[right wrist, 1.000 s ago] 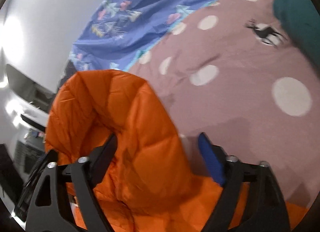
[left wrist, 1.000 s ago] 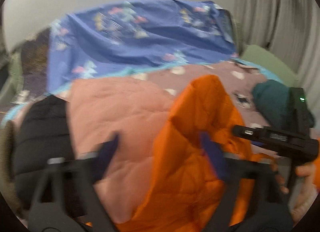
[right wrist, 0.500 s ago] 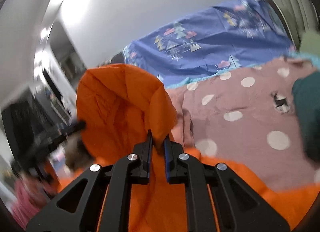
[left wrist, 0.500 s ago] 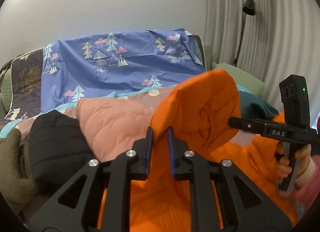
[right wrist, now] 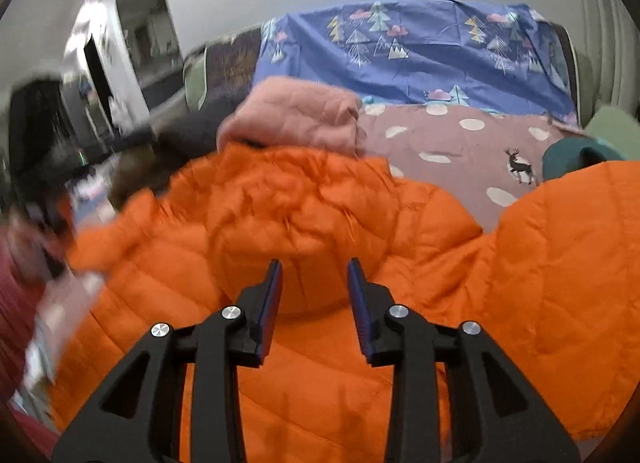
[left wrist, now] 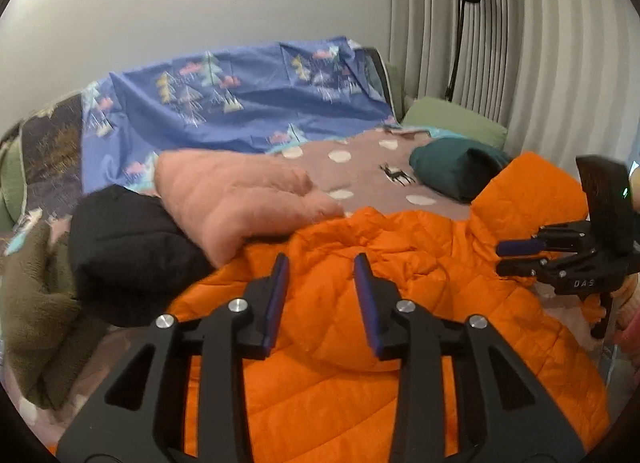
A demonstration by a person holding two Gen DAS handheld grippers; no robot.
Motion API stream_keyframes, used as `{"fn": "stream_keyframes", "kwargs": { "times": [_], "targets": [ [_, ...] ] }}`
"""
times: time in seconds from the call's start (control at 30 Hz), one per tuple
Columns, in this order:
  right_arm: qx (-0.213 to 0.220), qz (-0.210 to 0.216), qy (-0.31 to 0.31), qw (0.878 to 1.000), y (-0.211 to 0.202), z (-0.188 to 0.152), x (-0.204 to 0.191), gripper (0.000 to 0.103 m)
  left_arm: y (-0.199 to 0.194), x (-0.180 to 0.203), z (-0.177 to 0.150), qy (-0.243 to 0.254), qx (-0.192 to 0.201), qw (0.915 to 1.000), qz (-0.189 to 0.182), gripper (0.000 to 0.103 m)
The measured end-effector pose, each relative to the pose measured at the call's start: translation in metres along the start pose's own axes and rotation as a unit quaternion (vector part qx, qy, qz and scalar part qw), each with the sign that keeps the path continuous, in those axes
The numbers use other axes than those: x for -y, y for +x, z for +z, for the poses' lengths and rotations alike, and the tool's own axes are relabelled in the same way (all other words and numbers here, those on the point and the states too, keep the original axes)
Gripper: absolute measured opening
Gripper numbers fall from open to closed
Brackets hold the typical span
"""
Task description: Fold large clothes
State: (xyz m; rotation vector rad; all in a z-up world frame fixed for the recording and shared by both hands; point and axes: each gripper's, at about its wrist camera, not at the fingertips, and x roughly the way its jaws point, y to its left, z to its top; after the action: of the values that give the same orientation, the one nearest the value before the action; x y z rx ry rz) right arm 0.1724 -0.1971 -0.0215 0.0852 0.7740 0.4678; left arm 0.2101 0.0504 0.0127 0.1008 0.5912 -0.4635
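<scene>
An orange puffer jacket [left wrist: 352, 343] lies spread on the bed, its hood folded down over the body; it also fills the right wrist view [right wrist: 320, 231]. My left gripper [left wrist: 320, 267] is open and empty just above the jacket's folded hood. My right gripper [right wrist: 312, 271] is open and empty over the hood as well. In the left wrist view the right gripper [left wrist: 516, 255] hovers at the jacket's right side, near a raised orange sleeve [left wrist: 532, 195].
A pink quilted jacket [left wrist: 240, 199] and a black garment [left wrist: 128, 251] lie at the left beside an olive fleece [left wrist: 36, 303]. A teal garment [left wrist: 452, 167] sits at the right on the dotted bedspread [left wrist: 360, 171]. A blue tree-print sheet [left wrist: 240, 103] covers the back.
Both grippers were shut on the raised orange hood half a second ago; now both are open and the hood lies folded down flat on the jacket.
</scene>
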Motion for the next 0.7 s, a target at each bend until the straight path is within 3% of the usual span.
{"fn": "stream_keyframes", "kwargs": {
  "times": [0.17,0.27,0.37,0.5,0.63,0.67,0.7],
  "targets": [
    [-0.049,0.001,0.052,0.997,0.056,-0.004,-0.008,0.031,0.061,0.030,-0.010,0.016,-0.046,0.9988,-0.009,0.034],
    [-0.116,0.038,0.086,0.989,0.102,-0.023,-0.013,0.027,0.101,0.032,-0.031,0.034,-0.100,0.9938,0.035,0.036],
    [-0.125,0.049,0.055,0.989,0.112,-0.033,-0.029,0.027,0.129,0.018,-0.062,0.057,-0.154,0.9822,0.092,0.036],
    [-0.113,0.030,0.022,0.993,0.090,-0.022,-0.037,0.027,0.118,0.006,-0.076,0.045,-0.142,0.9858,0.077,0.036],
    [-0.064,0.011,0.022,0.998,0.070,-0.007,-0.032,0.027,0.105,0.006,-0.071,0.030,-0.133,0.9880,0.073,0.047],
    [-0.067,0.007,0.028,0.997,0.073,-0.008,-0.030,0.028,0.099,0.006,-0.070,0.023,-0.129,0.9889,0.072,0.049],
    [-0.078,0.002,0.033,0.996,0.080,-0.011,-0.029,0.028,0.092,0.006,-0.069,0.013,-0.125,0.9893,0.074,0.058]
  ]
}}
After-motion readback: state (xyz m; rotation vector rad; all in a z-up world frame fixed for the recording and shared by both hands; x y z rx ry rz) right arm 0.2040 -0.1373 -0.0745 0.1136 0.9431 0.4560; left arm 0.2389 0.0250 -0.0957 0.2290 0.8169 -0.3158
